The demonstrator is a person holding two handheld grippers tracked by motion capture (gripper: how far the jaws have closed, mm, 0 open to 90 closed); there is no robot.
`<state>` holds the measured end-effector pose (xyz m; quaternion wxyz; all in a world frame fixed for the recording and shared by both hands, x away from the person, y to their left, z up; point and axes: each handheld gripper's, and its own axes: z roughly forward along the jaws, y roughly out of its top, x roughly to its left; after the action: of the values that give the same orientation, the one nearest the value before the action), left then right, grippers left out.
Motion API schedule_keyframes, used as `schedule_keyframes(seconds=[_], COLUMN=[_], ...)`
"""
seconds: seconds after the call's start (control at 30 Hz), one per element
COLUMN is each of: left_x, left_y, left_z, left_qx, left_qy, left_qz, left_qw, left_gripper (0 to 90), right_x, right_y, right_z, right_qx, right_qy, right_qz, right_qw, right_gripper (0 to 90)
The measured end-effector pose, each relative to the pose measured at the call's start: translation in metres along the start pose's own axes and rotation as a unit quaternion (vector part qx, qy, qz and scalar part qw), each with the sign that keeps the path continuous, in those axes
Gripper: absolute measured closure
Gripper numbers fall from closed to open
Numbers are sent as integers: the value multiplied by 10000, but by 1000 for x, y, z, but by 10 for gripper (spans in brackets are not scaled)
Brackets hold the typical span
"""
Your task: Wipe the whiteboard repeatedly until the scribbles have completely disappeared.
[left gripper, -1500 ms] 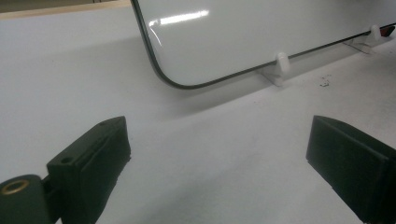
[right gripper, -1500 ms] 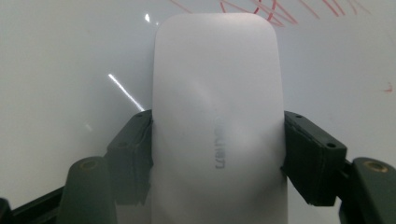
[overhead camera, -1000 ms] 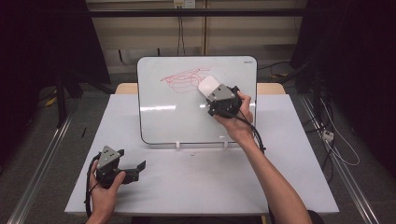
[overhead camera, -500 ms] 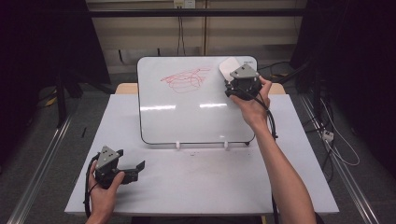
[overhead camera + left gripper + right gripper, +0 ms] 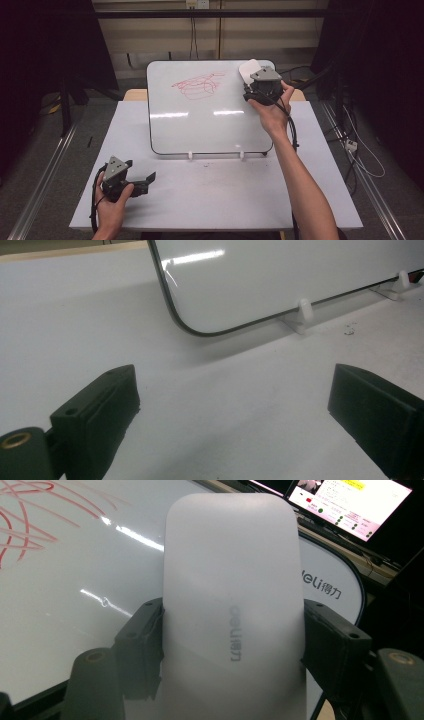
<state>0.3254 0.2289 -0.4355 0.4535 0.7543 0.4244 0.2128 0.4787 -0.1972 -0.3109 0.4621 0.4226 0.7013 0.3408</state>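
A whiteboard leans on two small white feet at the back of the table, with red scribbles near its top. My right gripper is shut on a white eraser and holds it over the board's upper right corner, to the right of the scribbles. In the right gripper view both jaws press the sides of the white eraser, with the red scribbles at far left. My left gripper rests open near the table's front left; its fingers stand wide apart over bare table, with the whiteboard's lower edge ahead.
The white table carries the board on white clip feet. Metal rails run along the floor on both sides. Cables lie on the floor at right. A lit screen sits behind the board in the right gripper view.
My right gripper has carried the eraser up and to the right, from the middle right of the board to its upper right corner. The left gripper has stayed in place.
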Motion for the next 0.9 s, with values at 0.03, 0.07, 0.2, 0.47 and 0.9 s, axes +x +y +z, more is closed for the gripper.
schedule_keyframes(seconds=[0.03, 0.07, 0.2, 0.47, 0.9], left_x=[0, 0, -1, 0, -1], left_y=[0, 0, 0, 0, 0], left_z=[0, 1, 1, 1, 1], left_qx=[6, 0, 11, 10, 9], left_qy=[-10, -3, -4, -5, -7], left_qz=[-6, -4, -3, 7, 5], left_qw=[10000, 10000, 10000, 10000, 10000], left_gripper=[61, 61, 61, 61, 61], right_x=[2, 3, 11, 21, 65], right_y=[1, 1, 4, 7, 13], right_z=[0, 0, 2, 4, 6], right_qx=[-4, -5, -20, -45, -84], right_qy=[11, 21, 40, 69, 338], right_qz=[2, -30, -77, -66, -583], right_qw=[10000, 10000, 10000, 9999, 9977], right_gripper=[318, 318, 318, 317, 318])
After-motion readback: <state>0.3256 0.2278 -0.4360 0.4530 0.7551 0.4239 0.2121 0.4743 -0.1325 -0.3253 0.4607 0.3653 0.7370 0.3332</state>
